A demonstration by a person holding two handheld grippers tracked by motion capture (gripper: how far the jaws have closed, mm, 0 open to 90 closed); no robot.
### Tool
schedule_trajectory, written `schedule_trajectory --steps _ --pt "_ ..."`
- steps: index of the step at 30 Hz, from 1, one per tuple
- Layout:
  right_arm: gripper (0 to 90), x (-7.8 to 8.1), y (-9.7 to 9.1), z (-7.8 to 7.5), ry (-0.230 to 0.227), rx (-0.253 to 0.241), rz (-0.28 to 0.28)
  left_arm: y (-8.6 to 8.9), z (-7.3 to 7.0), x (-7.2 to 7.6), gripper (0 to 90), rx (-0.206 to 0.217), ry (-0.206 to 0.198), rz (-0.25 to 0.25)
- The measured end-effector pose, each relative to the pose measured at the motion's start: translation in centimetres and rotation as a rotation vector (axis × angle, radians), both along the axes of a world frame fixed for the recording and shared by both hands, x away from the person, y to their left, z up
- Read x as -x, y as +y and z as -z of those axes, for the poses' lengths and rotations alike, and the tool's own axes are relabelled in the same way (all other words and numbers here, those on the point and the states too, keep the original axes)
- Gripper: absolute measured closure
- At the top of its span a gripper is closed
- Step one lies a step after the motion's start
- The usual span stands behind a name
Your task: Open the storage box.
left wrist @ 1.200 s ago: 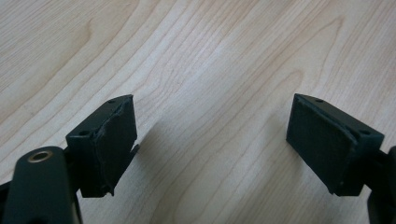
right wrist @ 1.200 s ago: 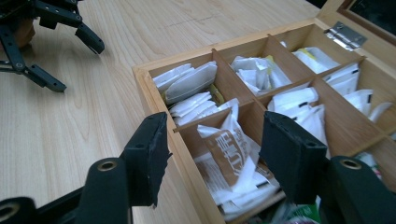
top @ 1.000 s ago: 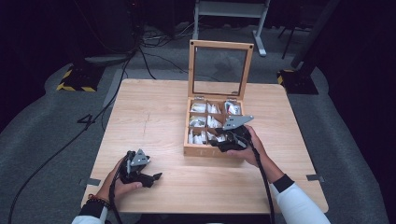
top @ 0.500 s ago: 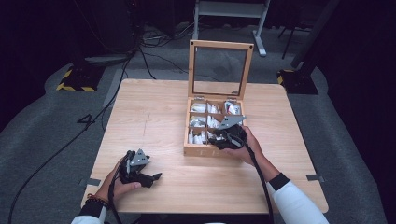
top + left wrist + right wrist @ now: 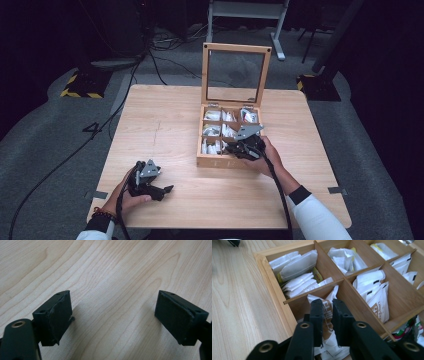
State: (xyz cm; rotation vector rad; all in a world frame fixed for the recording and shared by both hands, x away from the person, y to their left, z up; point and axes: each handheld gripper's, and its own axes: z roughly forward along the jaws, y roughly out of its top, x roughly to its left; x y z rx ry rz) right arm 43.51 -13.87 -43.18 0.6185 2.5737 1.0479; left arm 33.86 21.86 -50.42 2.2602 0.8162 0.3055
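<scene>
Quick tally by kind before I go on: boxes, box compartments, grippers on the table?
Wooden box, lid open: 1
Compartments with sachets: 6
Grippers: 2, left gripper open, right gripper shut on a sachet
Total: 9

Overhead looks forward-down; gripper cameras sit close (sharing tabletop (image 5: pixel 170 125)).

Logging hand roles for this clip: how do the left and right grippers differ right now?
The left gripper rests low over bare table near the front edge; the right gripper reaches into the wooden box. The left's jaws stand wide apart with nothing between them; the right's are nearly closed on a white sachet in a front compartment. Both are black and hand-held.
</scene>
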Motion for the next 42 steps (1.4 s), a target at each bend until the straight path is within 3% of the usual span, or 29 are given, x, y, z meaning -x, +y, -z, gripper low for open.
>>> schedule_trajectory --steps 3,7,11,13,16,19,25,31,42 --pt "67.9 -0.3 0.2 -0.1 0.027 -0.008 -0.009 0.0 0.0 0.0 14.8 -0.001 0.000 0.004" --pt "60.9 -0.9 0.9 0.2 0.048 0.051 -0.007 0.0 0.0 0.0 14.8 -0.001 0.000 0.004" --pt "52.2 -2.1 1.1 0.5 0.127 0.113 0.024 0.0 0.0 -0.1 14.7 -0.003 -0.002 0.006" --pt "55.1 -2.3 1.4 0.7 0.139 0.155 0.030 0.0 0.0 -0.1 14.7 -0.003 -0.002 0.006" --pt "62.5 -2.4 1.5 0.8 0.148 0.165 0.036 0.0 0.0 -0.1 14.7 -0.004 -0.002 0.006" --pt "69.9 -2.1 1.6 0.8 0.113 0.177 0.019 0.0 0.0 -0.1 14.7 -0.004 -0.001 0.006" --pt "78.2 -1.8 0.7 0.4 0.091 0.127 0.025 0.0 0.0 -0.1 14.7 -0.004 -0.002 0.006" --pt "79.5 -1.1 -0.8 -0.9 0.055 0.040 0.013 0.0 0.0 -0.1 14.7 -0.004 -0.002 0.006" --pt "80.1 0.7 -3.3 -3.6 0.002 -0.063 -0.026 0.0 0.0 -0.1 14.7 -0.004 -0.002 0.007"
